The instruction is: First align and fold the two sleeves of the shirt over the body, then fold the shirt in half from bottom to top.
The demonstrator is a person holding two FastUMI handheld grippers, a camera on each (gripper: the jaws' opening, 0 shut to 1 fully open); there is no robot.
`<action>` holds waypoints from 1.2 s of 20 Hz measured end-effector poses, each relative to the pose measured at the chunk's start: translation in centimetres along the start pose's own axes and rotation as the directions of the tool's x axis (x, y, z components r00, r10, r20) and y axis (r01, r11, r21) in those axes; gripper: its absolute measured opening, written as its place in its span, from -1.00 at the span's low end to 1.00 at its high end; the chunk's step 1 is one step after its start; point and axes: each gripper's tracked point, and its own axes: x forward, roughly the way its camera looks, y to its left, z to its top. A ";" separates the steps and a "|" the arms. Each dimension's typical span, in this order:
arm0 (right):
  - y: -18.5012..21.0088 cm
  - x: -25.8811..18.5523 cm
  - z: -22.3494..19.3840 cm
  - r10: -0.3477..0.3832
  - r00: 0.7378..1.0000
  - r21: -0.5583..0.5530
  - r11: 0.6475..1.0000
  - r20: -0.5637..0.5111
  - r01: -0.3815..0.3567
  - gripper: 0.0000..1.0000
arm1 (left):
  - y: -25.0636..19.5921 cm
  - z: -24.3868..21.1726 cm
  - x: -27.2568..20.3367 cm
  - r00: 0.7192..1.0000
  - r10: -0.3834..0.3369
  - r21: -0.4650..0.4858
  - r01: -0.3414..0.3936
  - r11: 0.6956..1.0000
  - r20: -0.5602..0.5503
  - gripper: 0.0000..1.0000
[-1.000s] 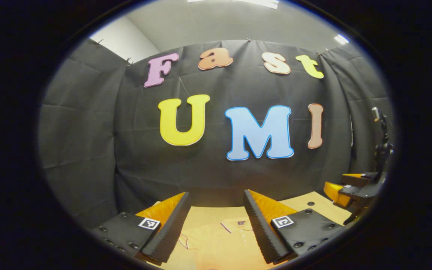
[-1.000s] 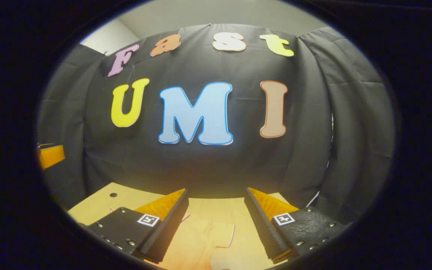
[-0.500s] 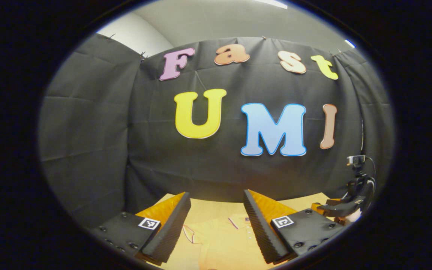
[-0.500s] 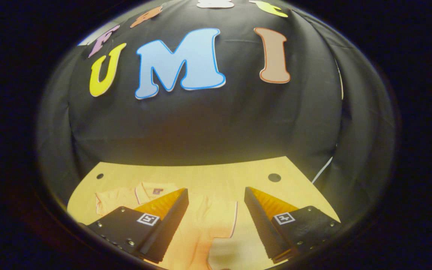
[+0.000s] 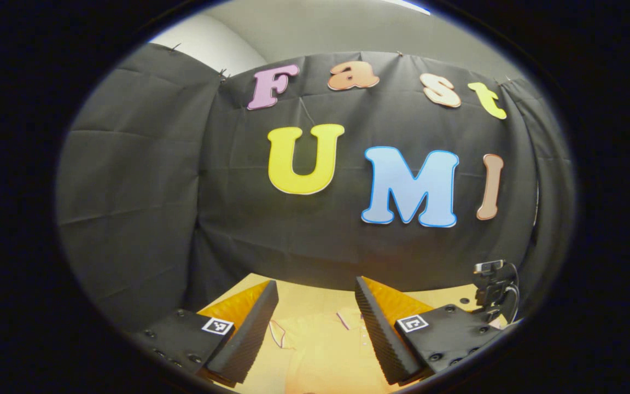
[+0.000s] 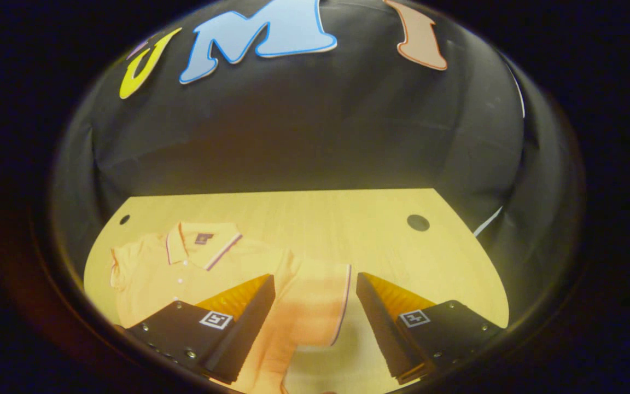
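On the counter [image 6: 315,219], the shirt [image 6: 184,268] lies flat and face up, collar toward the booth wall, occupying the left part of the right gripper view. Its body runs from the collar back toward the viewer and passes under the lower edge of that view. No fold is evident; the task is judged to be at its first step.

The right sleeve [image 6: 315,306] spreads outward from the body, and its trimmed cuff edge lies directly ahead of the right gripper [image 6: 315,298], between the two fingers as seen from behind. The sleeve's long axis runs from the shoulder out to the cuff, roughly across the gripper's line of approach. The right gripper is spread wide and pinches nothing; whether it touches the fabric cannot be told.

In the left gripper view, the left gripper [image 5: 315,306] is likewise spread and empty, aimed higher, mostly at the wall, with the shirt's collar [image 5: 342,320] and left sleeve cuff [image 5: 276,334] low between its fingers. It appears to sit farther above the cloth than the right.

Judgement: the right gripper is the nearer and better placed. The coming move turns on the cuff lying straight ahead of it; it needs to drop onto the cuff edge, close, and carry the sleeve leftward over the body.
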 end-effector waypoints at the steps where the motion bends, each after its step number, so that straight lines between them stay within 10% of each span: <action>1: -0.2 0.8 -0.6 -0.002 1.000 -0.009 1.000 -0.022 0.002 0.90 | 0.1 -0.2 0.0 1.000 0.007 0.001 -0.007 1.000 -0.003 0.86; 15: -0.3 4.3 -6.2 0.012 0.976 -0.018 1.000 -0.219 -0.016 0.87 | 1.3 -1.2 1.9 0.999 0.041 0.017 -0.040 0.999 -0.035 0.86; 24: 0.8 4.6 -6.3 0.064 0.970 0.033 0.998 -0.233 -0.058 -0.39 | 1.5 -1.7 2.2 0.998 0.039 0.002 -0.039 0.999 -0.046 0.86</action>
